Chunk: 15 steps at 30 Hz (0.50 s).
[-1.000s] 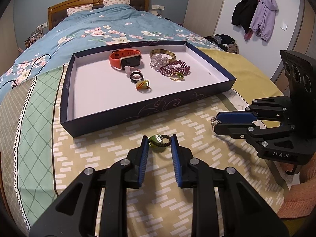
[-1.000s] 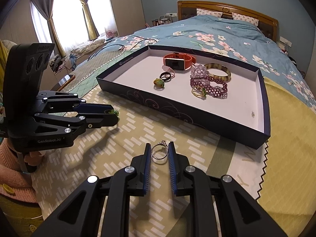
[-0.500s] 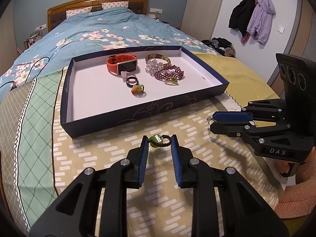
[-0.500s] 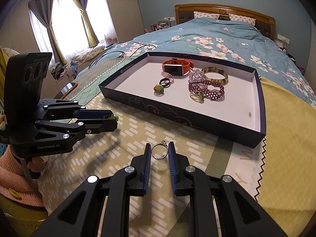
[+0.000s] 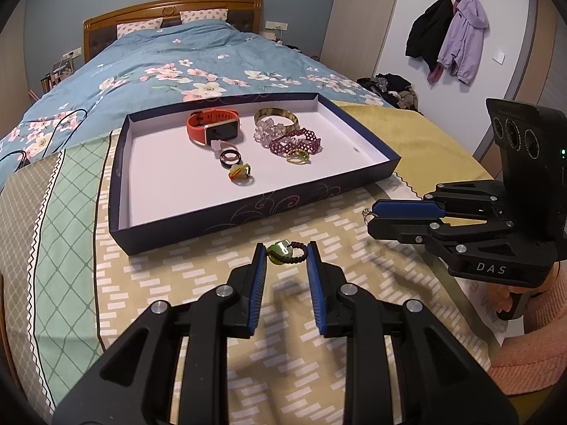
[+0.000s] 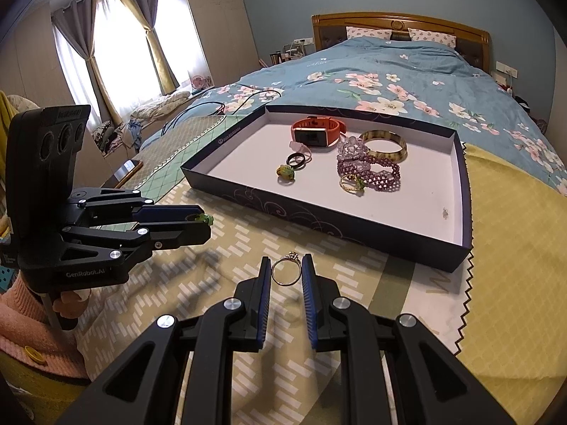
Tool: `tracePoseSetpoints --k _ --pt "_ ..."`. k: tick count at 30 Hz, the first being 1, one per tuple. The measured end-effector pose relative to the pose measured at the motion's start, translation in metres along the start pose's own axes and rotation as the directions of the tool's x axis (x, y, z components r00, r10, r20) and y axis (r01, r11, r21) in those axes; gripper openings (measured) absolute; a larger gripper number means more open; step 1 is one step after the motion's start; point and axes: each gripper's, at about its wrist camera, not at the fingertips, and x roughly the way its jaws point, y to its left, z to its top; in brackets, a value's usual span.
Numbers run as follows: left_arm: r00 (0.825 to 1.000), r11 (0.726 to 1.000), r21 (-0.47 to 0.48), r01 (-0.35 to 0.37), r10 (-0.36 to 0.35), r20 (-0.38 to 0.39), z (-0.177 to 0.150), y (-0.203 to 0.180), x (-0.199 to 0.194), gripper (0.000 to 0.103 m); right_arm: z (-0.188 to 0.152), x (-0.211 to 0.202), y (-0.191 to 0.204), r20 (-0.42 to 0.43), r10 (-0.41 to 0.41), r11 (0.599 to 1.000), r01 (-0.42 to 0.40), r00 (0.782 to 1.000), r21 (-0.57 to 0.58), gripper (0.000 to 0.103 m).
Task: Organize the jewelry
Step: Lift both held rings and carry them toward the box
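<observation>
The beaded ring with a green stone [image 5: 285,252] sits pinched between the narrow-set blue pads of the left gripper [image 5: 286,253], low in the centre of the left wrist view, held above the patterned cloth. The thin metal ring with a small setting [image 6: 286,272] is clamped the same way in the right gripper [image 6: 286,272], low centre of the right wrist view. Against the frames a second ago, both grips are unchanged, but the tray [image 5: 184,226] now appears higher and further off in each view, and more of the room's upper walls shows (the headboard has dropped lower in the frame).

Under the grippers lies a cloth [image 5: 198,290] of olive with white dashes, edged at the left of the left wrist view by a green lattice band; it covers the foot of a bed with a blue floral quilt [image 5: 166,60] and a wooden headboard [image 5: 173,9]. Coats [image 5: 446,35] hang on a wall hook at upper right; curtained windows [image 6: 117,56] fill the upper left of the right wrist view.

The dark-walled, white-floored tray holds an orange watch [image 5: 212,128], a black ring [image 5: 231,157] just below it, a yellow-green ring [image 5: 241,173] nearer still, a gold bangle [image 5: 276,116], a clear bead bracelet [image 5: 270,131] touching it, a purple beaded bracelet [image 5: 296,143] and a gold ring [image 5: 297,157] against that
</observation>
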Motion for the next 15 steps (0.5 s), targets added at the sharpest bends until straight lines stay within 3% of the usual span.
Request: tracePoseSetpoints --k 15 --pt "1.000 1.000 0.008 0.016 -0.016 0.023 0.0055 -0.0060 -0.0039 0.023 0.0060 -0.0020 -0.0022 0.027 0.004 1.000 -0.004 1.000 0.009 0.016"
